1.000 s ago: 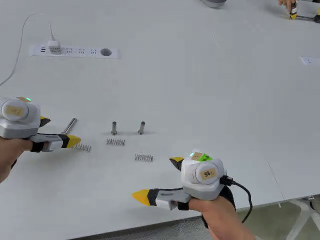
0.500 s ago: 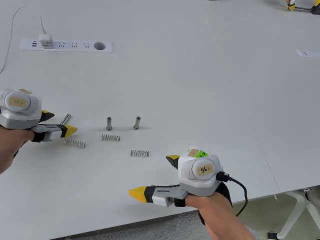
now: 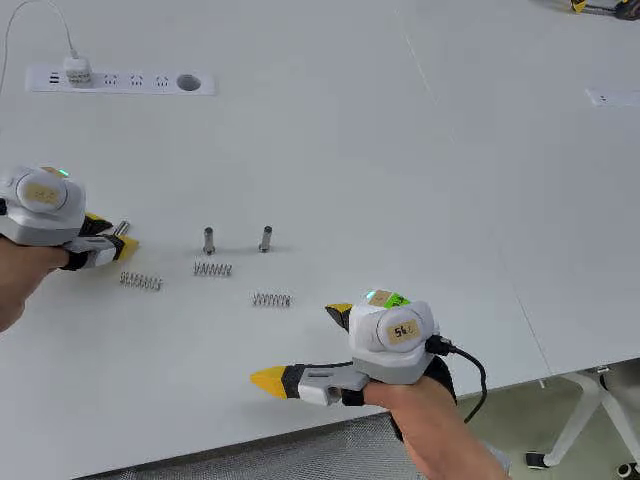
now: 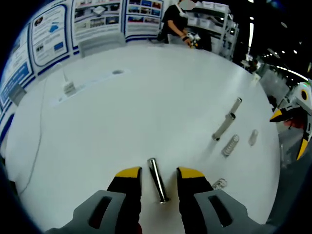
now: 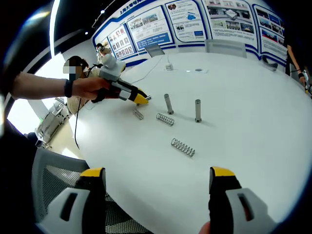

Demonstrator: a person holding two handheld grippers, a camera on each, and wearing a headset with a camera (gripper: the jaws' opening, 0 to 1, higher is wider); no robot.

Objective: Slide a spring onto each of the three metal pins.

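A loose metal pin [image 4: 157, 179] lies flat on the white table between the jaws of my left gripper [image 4: 159, 173], which stands open astride it. In the head view that gripper [image 3: 112, 238] is at the far left, with the pin's end [image 3: 122, 228] poking out. Two more pins [image 3: 208, 240] [image 3: 265, 238] stand upright mid-table. Three springs [image 3: 140, 281] [image 3: 212, 268] [image 3: 271, 299] lie loose in front of them. My right gripper [image 3: 305, 347] hovers wide open near the front edge, holding nothing; its own view shows the nearest spring [image 5: 183, 147] ahead of the gripper [image 5: 156, 178].
A white power strip [image 3: 120, 80] with a plug and cable lies at the far left of the table. The table's front edge [image 3: 200, 455] runs just below the right gripper. A person stands at the far end [image 4: 175, 19].
My left gripper has moved up to the lying pin, so its jaws now straddle it. The right gripper has stayed about where it was. The head camera has shifted slightly.
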